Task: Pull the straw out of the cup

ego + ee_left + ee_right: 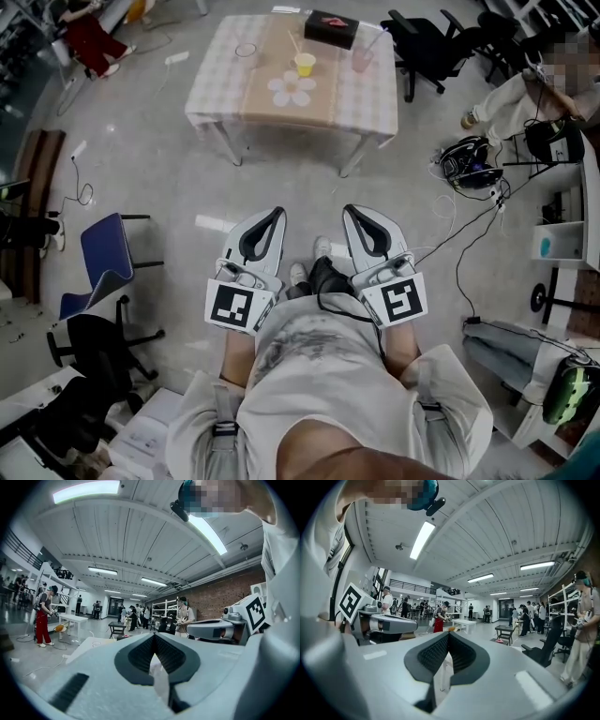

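Note:
A table with a checked cloth stands far ahead across the floor in the head view. On it are a small yellow cup with a straw, a pinkish cup with a straw, a clear glass and a black box. My left gripper and right gripper are held side by side near my body, pointing level toward the table and well short of it. Both are shut with nothing in them, their tips meeting in the left gripper view and the right gripper view.
A blue chair and black chairs stand at the left. A black office chair is beside the table's right end. Headphones and cables lie on the floor at the right near a seated person. Several people stand farther back.

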